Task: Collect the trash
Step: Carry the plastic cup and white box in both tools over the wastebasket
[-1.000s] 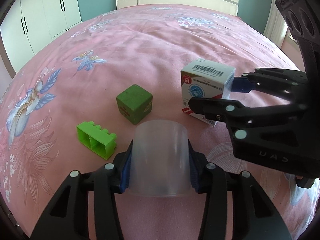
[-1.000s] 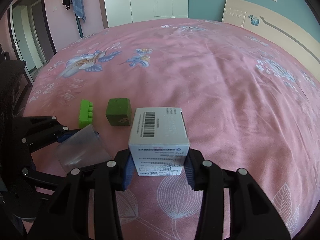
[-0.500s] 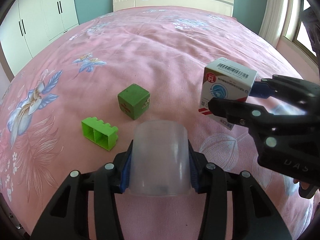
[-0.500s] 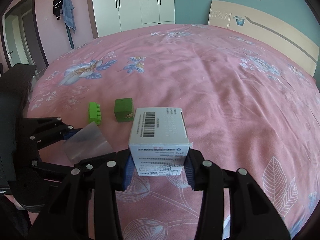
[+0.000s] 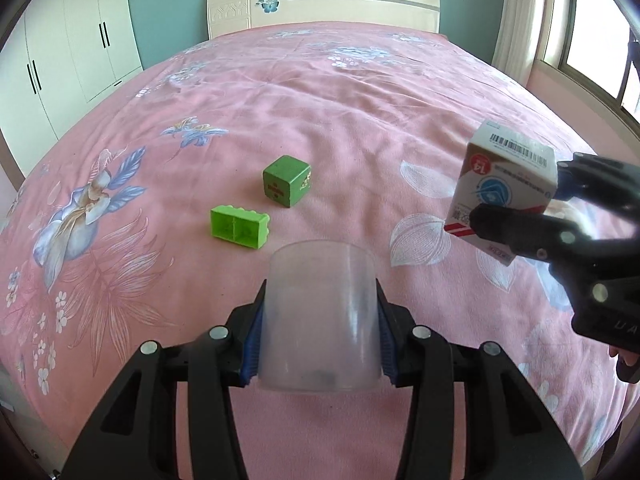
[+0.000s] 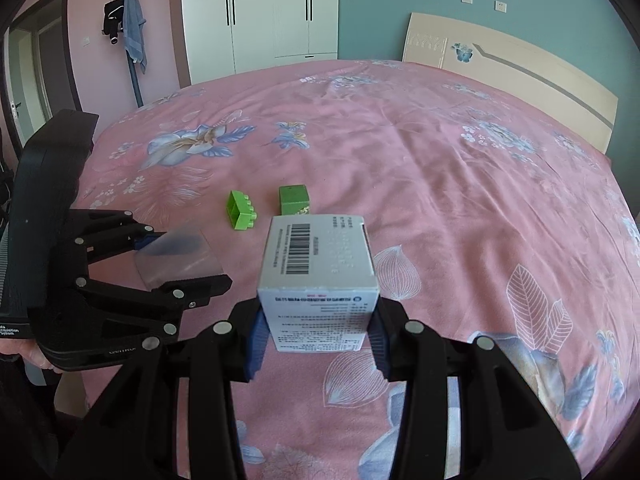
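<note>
My left gripper (image 5: 320, 344) is shut on a clear plastic cup (image 5: 320, 316), held above the pink bedspread (image 5: 320, 100). My right gripper (image 6: 318, 336) is shut on a white cardboard box (image 6: 318, 264) with a barcode on top. In the left wrist view the white box (image 5: 504, 184) hangs at the right edge between the right gripper's black fingers (image 5: 520, 232). The right wrist view has the clear cup (image 6: 176, 256) at its left, clamped by the left gripper (image 6: 180, 260). Both items are lifted off the bed.
A green cube (image 5: 286, 186) and a green toy brick (image 5: 240, 226) lie on the bed ahead of both grippers, seen again as cube (image 6: 294, 200) and brick (image 6: 240, 210). A headboard (image 5: 324, 0) and white wardrobes (image 6: 260, 12) stand beyond.
Both grippers have risen and drawn back from the green blocks with the cup and the box still held. The box has shifted right in the left wrist view.
</note>
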